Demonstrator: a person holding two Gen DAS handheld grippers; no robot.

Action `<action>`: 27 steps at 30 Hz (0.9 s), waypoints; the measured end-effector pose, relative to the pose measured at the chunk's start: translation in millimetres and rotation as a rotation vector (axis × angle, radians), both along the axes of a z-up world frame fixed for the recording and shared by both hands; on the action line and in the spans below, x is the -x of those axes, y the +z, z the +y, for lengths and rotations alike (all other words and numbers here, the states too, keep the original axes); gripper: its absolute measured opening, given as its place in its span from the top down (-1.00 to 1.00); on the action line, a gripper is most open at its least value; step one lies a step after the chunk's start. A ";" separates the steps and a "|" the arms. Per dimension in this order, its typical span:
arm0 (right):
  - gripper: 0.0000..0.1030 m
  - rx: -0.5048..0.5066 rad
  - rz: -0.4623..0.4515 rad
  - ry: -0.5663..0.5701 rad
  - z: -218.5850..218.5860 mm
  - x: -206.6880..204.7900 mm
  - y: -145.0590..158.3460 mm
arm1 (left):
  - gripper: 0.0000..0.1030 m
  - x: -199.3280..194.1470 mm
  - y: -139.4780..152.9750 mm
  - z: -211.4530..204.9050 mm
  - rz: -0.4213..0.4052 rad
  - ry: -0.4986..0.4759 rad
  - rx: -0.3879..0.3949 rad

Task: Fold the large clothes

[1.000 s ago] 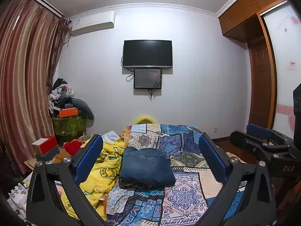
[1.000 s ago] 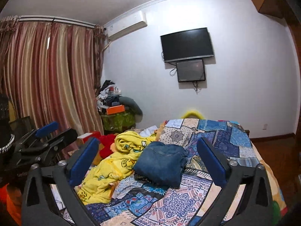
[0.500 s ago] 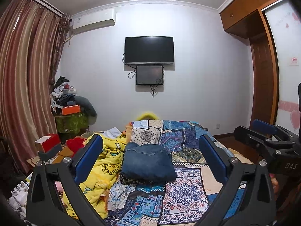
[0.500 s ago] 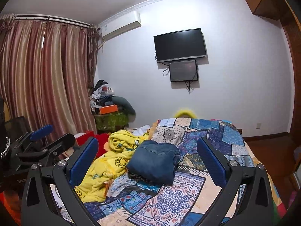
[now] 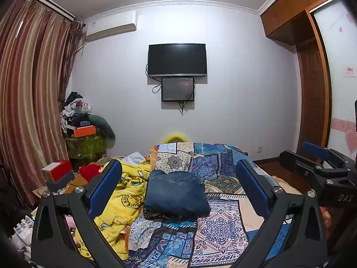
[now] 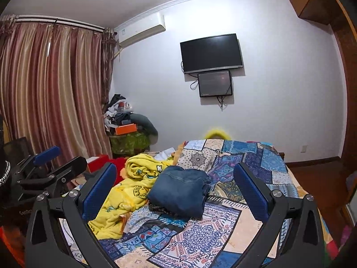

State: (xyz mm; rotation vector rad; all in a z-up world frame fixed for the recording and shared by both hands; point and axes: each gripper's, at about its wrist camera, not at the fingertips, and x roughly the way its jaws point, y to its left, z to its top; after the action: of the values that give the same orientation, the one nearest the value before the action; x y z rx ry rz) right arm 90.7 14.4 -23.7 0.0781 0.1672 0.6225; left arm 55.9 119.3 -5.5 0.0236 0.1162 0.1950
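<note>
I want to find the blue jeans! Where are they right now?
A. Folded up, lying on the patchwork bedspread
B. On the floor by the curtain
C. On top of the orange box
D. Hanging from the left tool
A: the folded jeans lie flat on the patchwork bedspread, beside the yellow blanket, and both the left tool and right tool are open and hold nothing.

White walls, striped curtain [image 5: 26, 102], wall-mounted TV [image 5: 177, 59], air conditioner [image 5: 111, 28], wooden wardrobe [image 5: 312, 84]

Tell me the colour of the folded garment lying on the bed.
The folded jeans are dark denim blue, shown best in the left wrist view.
</note>
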 end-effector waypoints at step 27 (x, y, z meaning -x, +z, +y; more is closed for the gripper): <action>-1.00 0.003 0.025 -0.014 1.3 -6.2 0.5 | -0.99 -7.7 -2.7 7.7 0.025 -0.039 0.040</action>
State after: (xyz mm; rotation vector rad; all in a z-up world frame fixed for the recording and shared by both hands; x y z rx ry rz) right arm 96.9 15.8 -23.1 0.0843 0.1915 0.6076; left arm 63.6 127.1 -8.2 -0.0111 0.1447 0.1531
